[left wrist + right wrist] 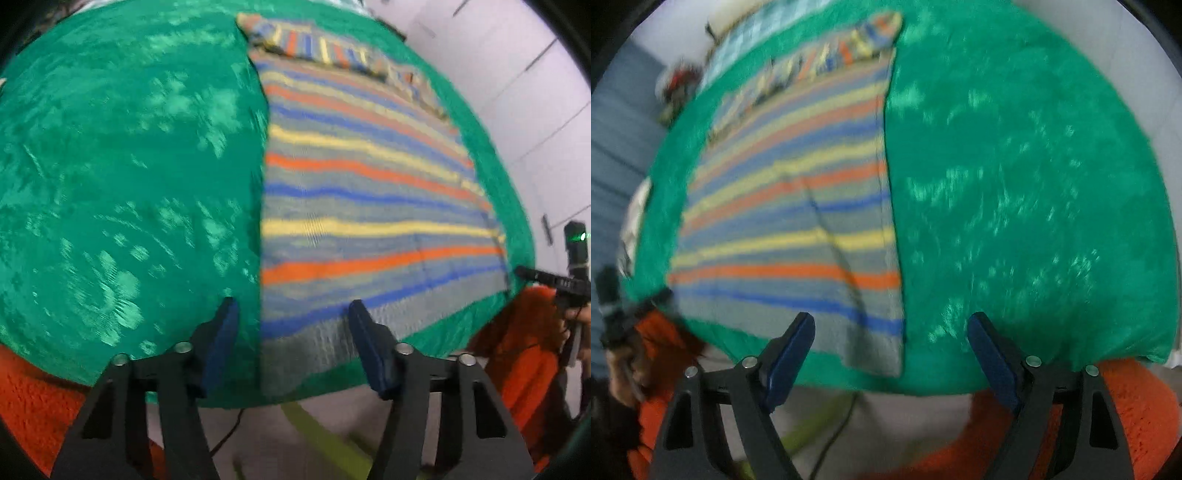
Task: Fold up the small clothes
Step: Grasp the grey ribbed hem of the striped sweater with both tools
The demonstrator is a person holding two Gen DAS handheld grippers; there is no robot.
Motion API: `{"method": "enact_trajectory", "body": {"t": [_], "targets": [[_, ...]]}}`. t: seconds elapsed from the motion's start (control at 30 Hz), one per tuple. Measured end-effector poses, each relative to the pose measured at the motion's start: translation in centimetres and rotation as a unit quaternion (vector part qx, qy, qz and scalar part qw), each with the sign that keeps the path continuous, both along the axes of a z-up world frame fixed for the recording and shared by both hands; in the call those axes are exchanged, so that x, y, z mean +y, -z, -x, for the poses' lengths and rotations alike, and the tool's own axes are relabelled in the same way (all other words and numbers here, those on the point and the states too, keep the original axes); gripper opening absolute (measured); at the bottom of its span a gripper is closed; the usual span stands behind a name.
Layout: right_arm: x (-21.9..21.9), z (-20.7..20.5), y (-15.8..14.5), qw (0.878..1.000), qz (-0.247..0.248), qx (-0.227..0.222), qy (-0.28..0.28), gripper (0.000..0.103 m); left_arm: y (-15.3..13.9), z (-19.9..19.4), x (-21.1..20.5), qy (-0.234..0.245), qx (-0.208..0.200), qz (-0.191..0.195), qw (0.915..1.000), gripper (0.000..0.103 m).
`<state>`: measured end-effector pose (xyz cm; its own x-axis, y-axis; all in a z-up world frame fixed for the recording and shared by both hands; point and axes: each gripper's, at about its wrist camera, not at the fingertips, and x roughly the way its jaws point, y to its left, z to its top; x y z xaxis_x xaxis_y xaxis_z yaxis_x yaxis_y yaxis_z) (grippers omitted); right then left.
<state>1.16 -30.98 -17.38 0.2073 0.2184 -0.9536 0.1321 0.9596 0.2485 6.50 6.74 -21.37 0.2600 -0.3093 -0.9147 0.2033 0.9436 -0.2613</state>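
A knitted garment [369, 206] with grey, blue, orange and yellow stripes lies flat on a green patterned table cover [129, 184]. A folded part with crosswise stripes lies along its far edge [332, 48]. My left gripper [293, 310] hovers over the garment's near left corner, its blue pads apart and nothing pinched. In the right wrist view the same garment [783, 221] fills the left half of the green cover [1015, 203]. My right gripper [891, 319] stands wide open above the garment's near right corner, holding nothing.
Orange knitted sleeves of the person [33, 398] [1137, 406] frame the near table edge. Each view catches the other hand-held gripper at the side [569, 280] [613, 306]. Below the edge are pale floor, a dark cable [834, 435] and a yellow-green strip [317, 432].
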Motion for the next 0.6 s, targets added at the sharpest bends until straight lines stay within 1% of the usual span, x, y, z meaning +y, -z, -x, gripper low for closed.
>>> {"method": "enact_trajectory", "body": {"t": [0.03, 0.07, 0.1, 0.13, 0.17, 0.2, 0.23, 0.3, 0.33, 0.4, 0.43, 0.47, 0.5, 0.53, 0.6], "targets": [[0.2, -0.1, 0.6, 1.000, 0.011, 0.008, -0.002, 0.081, 0.3, 0.2, -0.7, 0.010, 0.001, -0.026, 0.9996, 0.027], [0.6, -0.2, 1.3, 1.000, 0.009, 0.019, -0.012, 0.064, 0.5, 0.2, -1.1, 0.018, 0.005, -0.043, 0.9989, 0.005], [1.1, -0.4, 1.8, 0.999, -0.003, 0.029, -0.032, 0.023, 0.4, 0.1, -1.1, 0.019, 0.010, -0.040, 0.9990, 0.004], [1.3, -0.6, 2.0, 0.999, -0.015, 0.034, -0.040, 0.004, 0.0, -0.2, -0.7, 0.015, 0.017, -0.027, 0.9994, 0.004], [1.3, -0.7, 1.9, 0.998, -0.038, 0.041, -0.041, 0.006, -0.4, -0.4, -0.3, 0.011, 0.022, -0.014, 0.9996, 0.003], [1.2, -0.7, 1.3, 0.997, -0.047, 0.040, -0.038, 0.006, -1.0, -0.7, 0.4, 0.003, 0.027, 0.005, 0.9996, 0.003], [1.0, -0.7, 0.9, 0.997, -0.053, 0.036, -0.036, 0.006, -1.7, -1.1, 1.3, -0.009, 0.033, 0.033, 0.9989, 0.003], [-0.2, -0.9, -0.4, 0.995, -0.095, 0.018, -0.011, 0.006, -3.2, -2.2, 2.6, -0.029, 0.035, 0.082, 0.9956, 0.003], [-0.8, -1.3, -1.3, 0.992, -0.122, 0.007, 0.007, 0.006, -4.1, -3.2, 3.3, -0.041, 0.031, 0.108, 0.9928, 0.003], [-1.5, -2.4, -2.5, 0.990, -0.140, -0.016, 0.022, 0.006, -5.8, -5.6, 4.2, -0.061, 0.018, 0.150, 0.9866, 0.003], [-1.8, -3.6, -3.3, 0.988, -0.149, -0.037, 0.032, 0.006, -6.7, -7.4, 4.5, -0.071, 0.011, 0.172, 0.9825, 0.003], [-2.1, -4.5, -3.8, 0.986, -0.156, -0.049, 0.040, 0.006, -7.1, -8.7, 4.8, -0.078, 0.007, 0.183, 0.9800, 0.003], [-2.5, -5.8, -4.3, 0.983, -0.164, -0.065, 0.052, 0.006, -7.9, -11.3, 4.9, -0.090, -0.002, 0.200, 0.9757, 0.003], [-2.9, -7.5, -4.8, 0.980, -0.167, -0.084, 0.068, 0.006, -8.2, -12.5, 4.7, -0.095, -0.009, 0.203, 0.9745, 0.003], [-3.6, -10.9, -5.5, 0.976, -0.165, -0.112, 0.090, 0.006, -8.8, -17.3, 4.3, -0.110, -0.026, 0.208, 0.9715, 0.003]]}}
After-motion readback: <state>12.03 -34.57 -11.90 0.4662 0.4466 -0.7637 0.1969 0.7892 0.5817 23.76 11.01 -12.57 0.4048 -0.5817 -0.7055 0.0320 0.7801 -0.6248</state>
